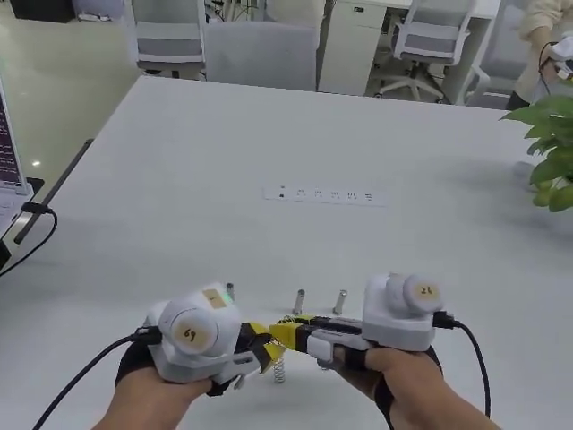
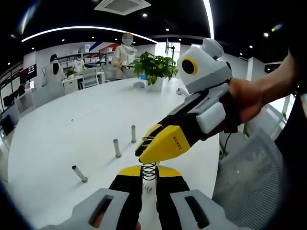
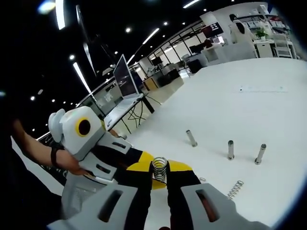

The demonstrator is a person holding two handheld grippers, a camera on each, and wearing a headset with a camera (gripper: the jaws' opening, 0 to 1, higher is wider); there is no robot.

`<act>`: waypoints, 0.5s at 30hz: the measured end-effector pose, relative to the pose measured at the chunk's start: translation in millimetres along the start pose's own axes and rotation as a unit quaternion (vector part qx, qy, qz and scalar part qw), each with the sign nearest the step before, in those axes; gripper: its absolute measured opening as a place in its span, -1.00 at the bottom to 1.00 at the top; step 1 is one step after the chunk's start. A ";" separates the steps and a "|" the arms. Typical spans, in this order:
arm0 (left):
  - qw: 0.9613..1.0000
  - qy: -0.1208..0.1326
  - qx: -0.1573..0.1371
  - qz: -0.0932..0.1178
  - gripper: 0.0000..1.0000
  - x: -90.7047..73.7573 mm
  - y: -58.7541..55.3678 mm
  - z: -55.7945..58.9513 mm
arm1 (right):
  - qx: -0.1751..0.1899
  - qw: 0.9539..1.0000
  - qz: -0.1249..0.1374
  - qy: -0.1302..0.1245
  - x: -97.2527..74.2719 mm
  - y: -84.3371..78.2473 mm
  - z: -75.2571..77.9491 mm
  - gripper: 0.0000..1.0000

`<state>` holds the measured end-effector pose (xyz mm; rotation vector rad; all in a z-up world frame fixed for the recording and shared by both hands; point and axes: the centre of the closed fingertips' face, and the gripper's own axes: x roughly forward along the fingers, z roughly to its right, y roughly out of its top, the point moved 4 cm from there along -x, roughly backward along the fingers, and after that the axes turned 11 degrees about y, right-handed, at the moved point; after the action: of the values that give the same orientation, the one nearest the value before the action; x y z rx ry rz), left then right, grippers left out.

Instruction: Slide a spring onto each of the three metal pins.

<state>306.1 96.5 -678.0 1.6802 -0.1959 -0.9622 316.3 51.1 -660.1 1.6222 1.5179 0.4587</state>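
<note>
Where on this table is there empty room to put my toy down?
Lots of bare table lies between the socket strip and the far edge, and between the strip and the pins. It's crowded at the near edge: left gripper, right gripper, the spring between them, a loose spring. The plant sits at the right edge.

White, black and yellow tools on a plain white table (image 1: 269,134)

The left gripper (image 2: 148,173) and right gripper (image 3: 160,176) have white bodies, black jaws and yellow tips. The spring (image 2: 149,169) and the pins (image 1: 298,300) are silver-grey, the plant (image 1: 555,152) is green, and the cables (image 1: 76,381) are black.
</note>
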 end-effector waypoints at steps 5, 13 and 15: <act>1.000 -0.006 -0.009 0.015 -0.97 -2.6 5.4 -1.5 | -0.037 0.999 -0.029 0.006 2.0 3.0 -2.7 -0.82; 1.000 -0.015 -0.005 0.023 -0.97 -5.4 9.7 -1.6 | -0.098 0.991 -0.089 0.021 -4.7 10.7 -4.8 -0.76; 1.000 -0.019 0.000 0.023 -0.97 -5.5 9.6 -0.5 | -0.120 0.986 -0.111 0.024 -7.1 12.9 -5.8 -0.75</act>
<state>306.2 96.7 -666.9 1.6509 -0.2595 -0.9603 318.6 47.5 -644.9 1.2482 1.5916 0.5373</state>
